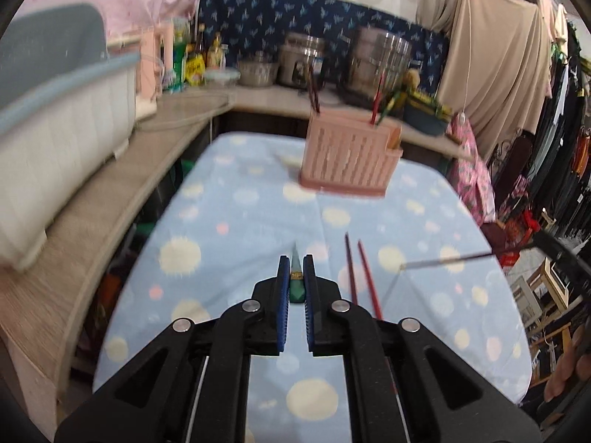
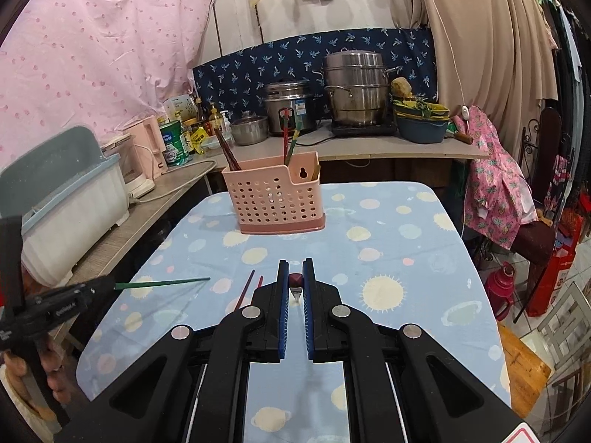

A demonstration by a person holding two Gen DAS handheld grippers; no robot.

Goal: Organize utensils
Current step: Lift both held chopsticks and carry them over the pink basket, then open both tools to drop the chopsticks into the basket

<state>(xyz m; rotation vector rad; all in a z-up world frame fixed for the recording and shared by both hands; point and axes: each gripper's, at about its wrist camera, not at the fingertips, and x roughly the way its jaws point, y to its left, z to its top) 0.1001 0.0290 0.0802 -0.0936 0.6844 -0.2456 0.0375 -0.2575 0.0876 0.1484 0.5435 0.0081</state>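
Note:
A pink perforated utensil holder stands at the far middle of the table, with several chopsticks upright in it; it also shows in the left wrist view. My left gripper is shut on a green chopstick, seen from the side in the right wrist view, held above the cloth. My right gripper is shut on a dark red chopstick, which shows in the left wrist view. Two red chopsticks lie on the cloth between the grippers.
The table has a light blue cloth with sun prints. A white and blue dish rack sits on the left counter. Pots, bottles and a kettle line the back counter. A chair with pink cloth stands at right.

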